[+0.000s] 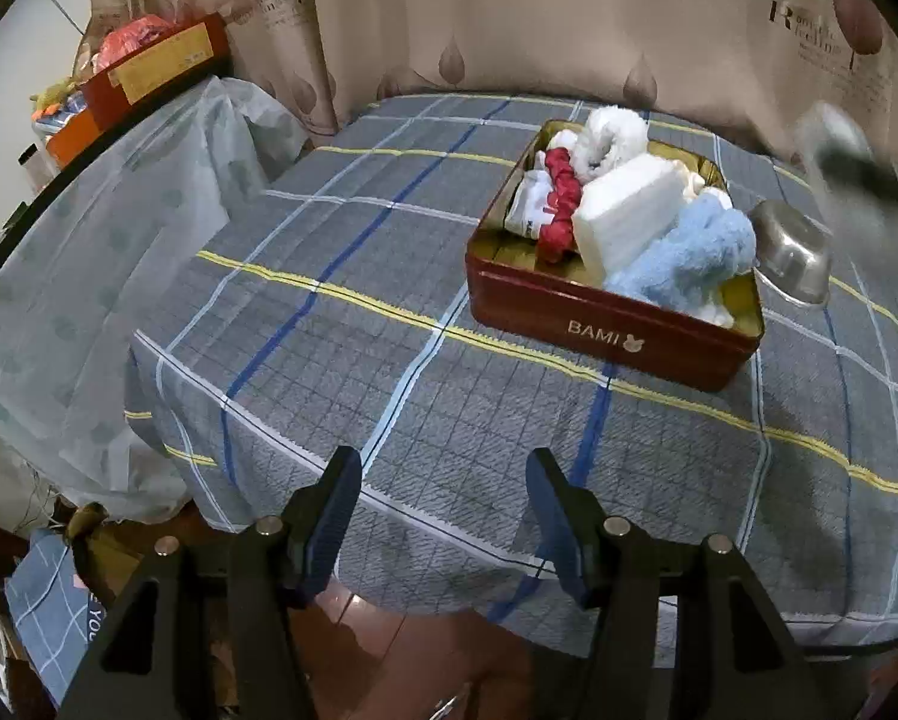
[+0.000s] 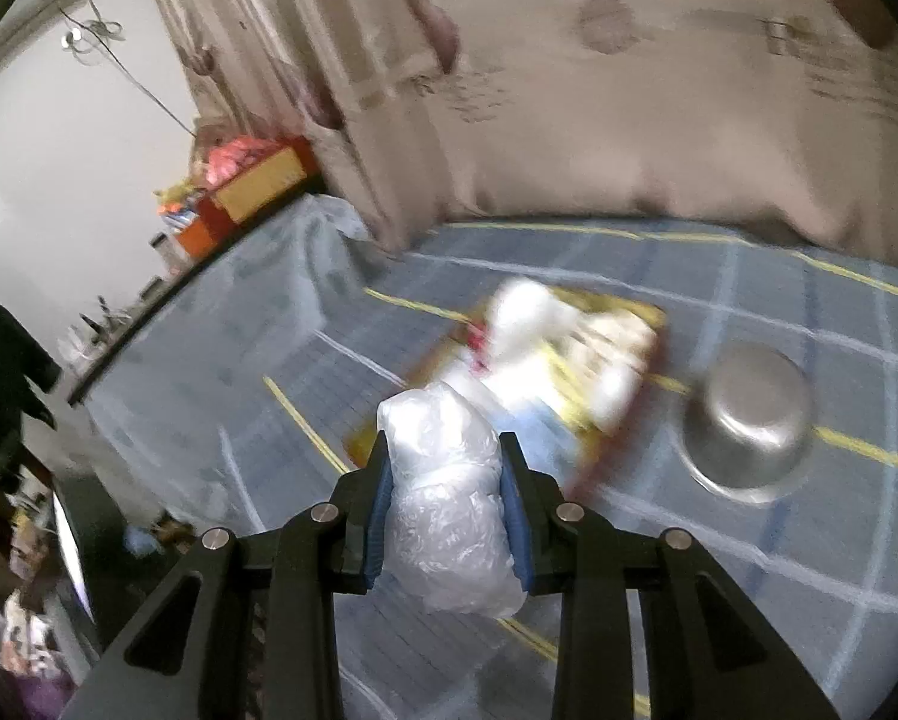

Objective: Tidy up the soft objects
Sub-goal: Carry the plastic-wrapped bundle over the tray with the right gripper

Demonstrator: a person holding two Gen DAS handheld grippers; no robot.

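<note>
A red BAMI tin (image 1: pixel 604 324) sits on the checked tablecloth at the right. It holds a white fluffy roll (image 1: pixel 610 135), a red scrunchie (image 1: pixel 559 204), a white sponge block (image 1: pixel 625 210), a blue fluffy cloth (image 1: pixel 688 255) and white socks (image 1: pixel 532 210). My left gripper (image 1: pixel 443 468) is open and empty above the table's near edge. My right gripper (image 2: pixel 443 450) is shut on a crumpled clear plastic bag (image 2: pixel 449 498), held above the table in front of the blurred tin (image 2: pixel 568 360). The right gripper shows blurred at the left wrist view's right edge (image 1: pixel 850 162).
A steel bowl (image 1: pixel 790 252) lies upside down right of the tin, also in the right wrist view (image 2: pixel 748 420). A curtain (image 1: pixel 508 18) hangs behind the table. A plastic-covered surface (image 1: pixel 119 228) and a red box (image 1: pixel 155 66) are at the left. The table edge (image 1: pixel 389 576) is near.
</note>
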